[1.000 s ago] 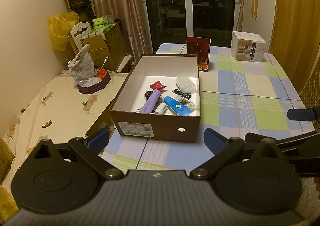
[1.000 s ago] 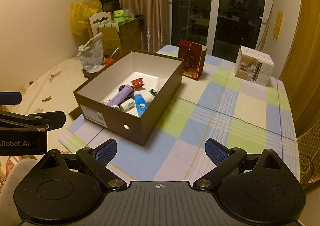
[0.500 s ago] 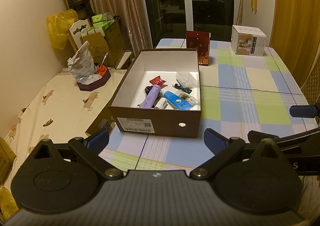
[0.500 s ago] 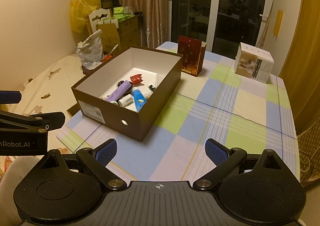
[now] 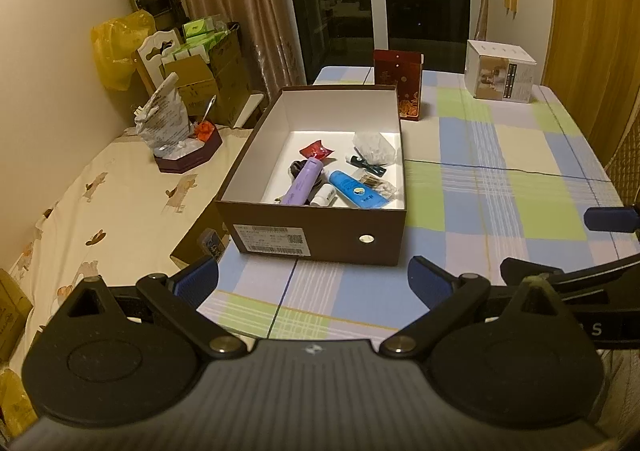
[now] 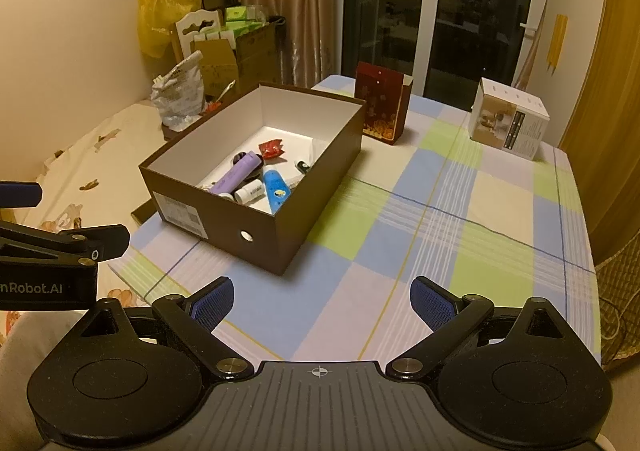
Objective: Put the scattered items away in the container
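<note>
A brown shoebox (image 5: 320,239) (image 6: 264,235) with a white inside stands on the checked tablecloth. Inside lie a purple tube (image 5: 302,181) (image 6: 236,177), a blue tube (image 5: 356,189) (image 6: 276,189), a small white bottle (image 5: 325,195) (image 6: 250,191), a red sachet (image 5: 316,150) (image 6: 271,148), a clear plastic bag (image 5: 374,147) and a dark green item (image 5: 368,167). My left gripper (image 5: 314,283) hangs open and empty in front of the box. My right gripper (image 6: 322,301) is open and empty too, nearer than the box's front right corner.
A red gift box (image 5: 398,87) (image 6: 382,107) and a white carton (image 5: 500,71) (image 6: 508,119) stand at the table's far end. Left of the table lie a cream patterned surface (image 5: 100,203), a crumpled foil bag (image 5: 162,123), cardboard boxes (image 5: 204,83) and a yellow bag (image 5: 116,47).
Both grippers have drawn back from the box, which sits smaller and farther off in both views. Their fingers stay open. The items in the box have not moved.
</note>
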A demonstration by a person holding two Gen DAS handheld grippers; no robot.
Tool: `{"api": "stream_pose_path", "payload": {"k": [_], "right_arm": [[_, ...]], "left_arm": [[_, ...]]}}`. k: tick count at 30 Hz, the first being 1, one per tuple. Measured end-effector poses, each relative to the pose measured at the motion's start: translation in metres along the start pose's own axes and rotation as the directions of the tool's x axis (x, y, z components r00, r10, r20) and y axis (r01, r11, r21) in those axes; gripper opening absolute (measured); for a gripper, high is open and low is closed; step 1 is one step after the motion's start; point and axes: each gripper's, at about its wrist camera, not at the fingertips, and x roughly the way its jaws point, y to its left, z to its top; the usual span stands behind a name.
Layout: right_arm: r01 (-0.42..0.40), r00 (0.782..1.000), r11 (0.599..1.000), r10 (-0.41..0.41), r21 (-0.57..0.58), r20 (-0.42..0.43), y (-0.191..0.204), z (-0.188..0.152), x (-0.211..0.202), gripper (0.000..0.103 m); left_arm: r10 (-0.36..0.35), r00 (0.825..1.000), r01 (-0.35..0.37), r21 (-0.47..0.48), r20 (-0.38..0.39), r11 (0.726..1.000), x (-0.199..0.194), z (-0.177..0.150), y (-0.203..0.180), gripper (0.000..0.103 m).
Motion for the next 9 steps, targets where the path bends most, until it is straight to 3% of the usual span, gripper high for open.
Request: {"api": "stream_pose_path", "payload": {"k": [9], "right_arm": [[-0.003, 1.000, 1.000, 0.003, -0.007, -0.009, 0.0012, -0.0017, 0.0040, 0.100]], "left_arm": [[0.016, 1.000, -0.016, 0.009, 0.013, 1.000, 0.0023, -0.0017, 0.0002, 0.101]]}}
